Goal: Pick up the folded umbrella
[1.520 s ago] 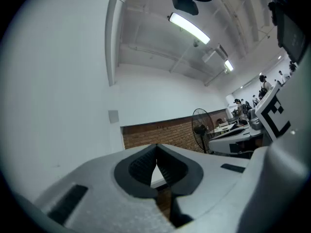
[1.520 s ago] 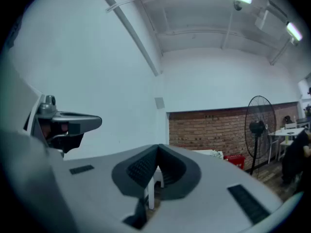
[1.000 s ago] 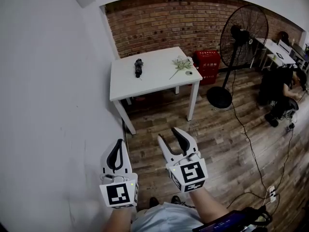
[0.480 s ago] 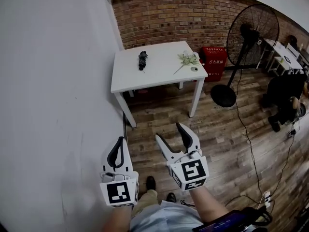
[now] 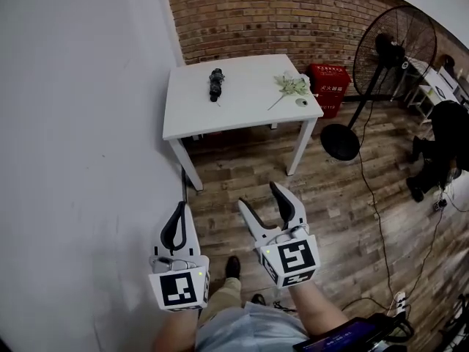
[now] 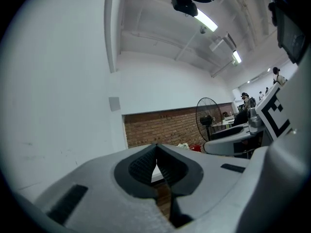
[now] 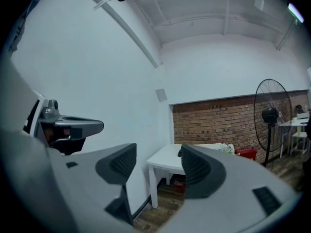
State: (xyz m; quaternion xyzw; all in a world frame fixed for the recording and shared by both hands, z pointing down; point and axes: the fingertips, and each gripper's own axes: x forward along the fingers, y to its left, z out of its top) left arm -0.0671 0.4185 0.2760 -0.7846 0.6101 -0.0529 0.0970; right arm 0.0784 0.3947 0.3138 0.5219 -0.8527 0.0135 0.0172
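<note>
Black folded umbrella (image 5: 215, 83) on white table (image 5: 242, 112), nr brick wall (image 5: 256, 20)

The right tongs (image 7: 159, 147) hide most of the folded umbrella (image 7: 179, 152) behind one jaw.

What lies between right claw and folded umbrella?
Head view: bare wooden floor, then bare white tabletop, between folded umbrella and right claw, which has just been opening, empty.
</note>
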